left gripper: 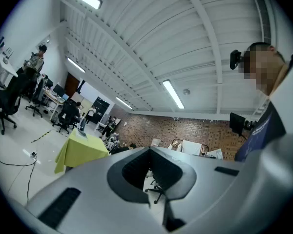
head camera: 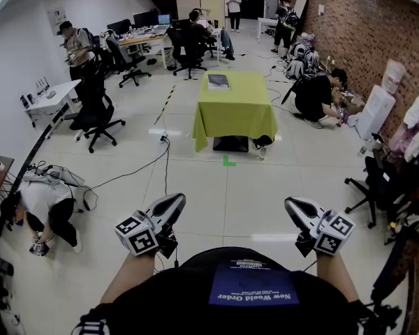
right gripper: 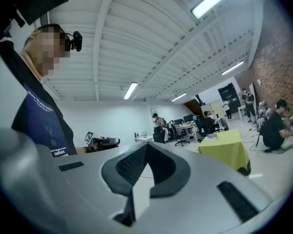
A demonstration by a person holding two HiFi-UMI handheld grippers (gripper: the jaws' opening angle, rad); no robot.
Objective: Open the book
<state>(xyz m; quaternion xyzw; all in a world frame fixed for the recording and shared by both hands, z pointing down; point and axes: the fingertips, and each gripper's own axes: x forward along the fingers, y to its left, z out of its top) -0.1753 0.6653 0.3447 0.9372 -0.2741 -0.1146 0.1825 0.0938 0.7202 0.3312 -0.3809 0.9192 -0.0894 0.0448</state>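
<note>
A closed book lies on a table with a yellow-green cloth far ahead across the room. My left gripper is held low near my body at the lower left, shut with nothing in it. My right gripper mirrors it at the lower right, also shut and empty. In the left gripper view the jaws meet at their tips, and the green table shows small at left. In the right gripper view the jaws are also together, with the green table at right.
Black office chairs stand left of the path, and a person crouches on the floor near cables at lower left. Another person crouches right of the table by the brick wall. A black chair stands at right.
</note>
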